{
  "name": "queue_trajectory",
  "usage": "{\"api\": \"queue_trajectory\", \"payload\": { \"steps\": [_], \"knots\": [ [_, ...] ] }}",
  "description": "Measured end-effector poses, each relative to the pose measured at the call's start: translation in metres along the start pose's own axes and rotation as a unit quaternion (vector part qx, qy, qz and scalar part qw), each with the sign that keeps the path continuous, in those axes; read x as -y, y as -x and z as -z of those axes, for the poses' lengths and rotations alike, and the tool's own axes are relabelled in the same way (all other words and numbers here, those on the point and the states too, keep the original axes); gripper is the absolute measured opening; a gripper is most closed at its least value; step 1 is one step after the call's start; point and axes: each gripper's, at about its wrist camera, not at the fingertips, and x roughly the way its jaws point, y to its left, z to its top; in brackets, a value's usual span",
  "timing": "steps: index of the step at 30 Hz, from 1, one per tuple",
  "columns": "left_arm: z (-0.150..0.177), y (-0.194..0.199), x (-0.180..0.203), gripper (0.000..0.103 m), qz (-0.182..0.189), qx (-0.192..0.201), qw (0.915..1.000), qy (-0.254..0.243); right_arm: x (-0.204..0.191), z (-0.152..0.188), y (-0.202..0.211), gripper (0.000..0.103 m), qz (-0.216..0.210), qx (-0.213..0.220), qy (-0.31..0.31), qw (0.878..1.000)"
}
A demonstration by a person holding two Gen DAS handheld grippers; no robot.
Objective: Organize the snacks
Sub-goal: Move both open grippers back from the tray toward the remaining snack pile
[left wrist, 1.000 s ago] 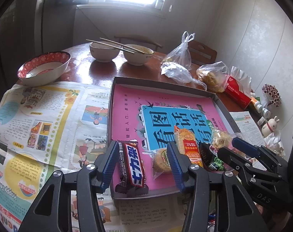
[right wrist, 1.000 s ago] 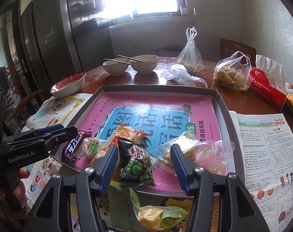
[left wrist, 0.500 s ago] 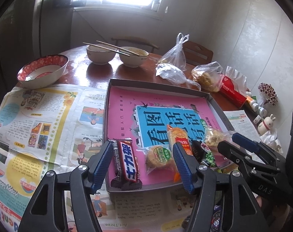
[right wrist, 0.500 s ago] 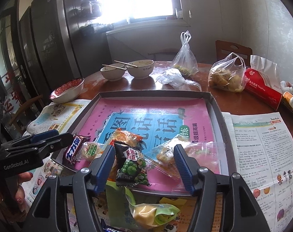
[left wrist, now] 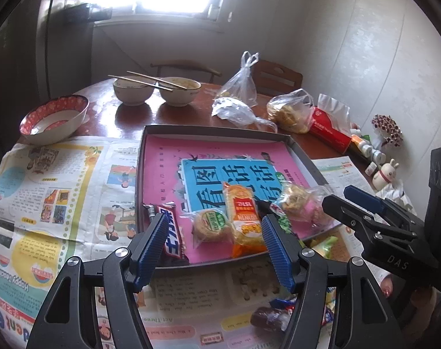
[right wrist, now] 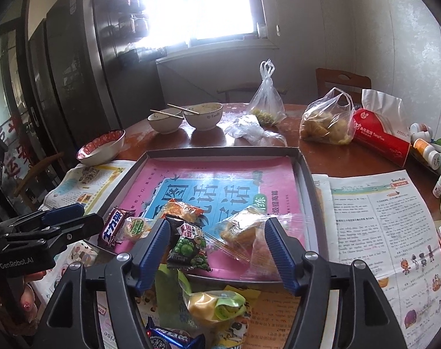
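You are between picks: both grippers hang over the near edge of the tray (left wrist: 146, 180) with nothing held. The left gripper (left wrist: 213, 232) has just been opening its jaws; they stand moderately wide, framing but not pressing the chocolate bar (left wrist: 171, 232) at the tray's near left corner. The right gripper (right wrist: 216, 240) has likewise just been opening, and the green pea packet (right wrist: 188, 247) lies loose between its jaws, untouched.

Five snacks sit in a row along the tray's near edge: the glossy dark bar, a round cake in clear film (left wrist: 210, 225), a long orange cracker pack (left wrist: 243, 218), the crinkled pea packet, and a clear bag of golden pastry (right wrist: 243, 232) towards the near right corner. More wrappers wait on the newspaper (left wrist: 60, 186) at the bench's near edge, among them a yellow sweet in green-edged film (right wrist: 213, 305) and a blue biscuit pack (right wrist: 171, 336).

The next move looks to be fetching one of those loose pieces. Expect thin film to slip and crumple; close on the solid content, not the flapping seam. The pastry bag is soft and crushable, so grip it gently.
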Motion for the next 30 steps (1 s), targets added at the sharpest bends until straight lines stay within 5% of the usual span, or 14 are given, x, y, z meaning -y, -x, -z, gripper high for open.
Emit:
{"api": "queue_trajectory", "payload": {
  "steps": [30],
  "knots": [
    [0.019, 0.039, 0.031, 0.069, 0.008, -0.001, 0.9991, -0.043, 0.012, 0.014, 0.053, 0.073, 0.004, 0.022, -0.008, 1.0]
  ]
}}
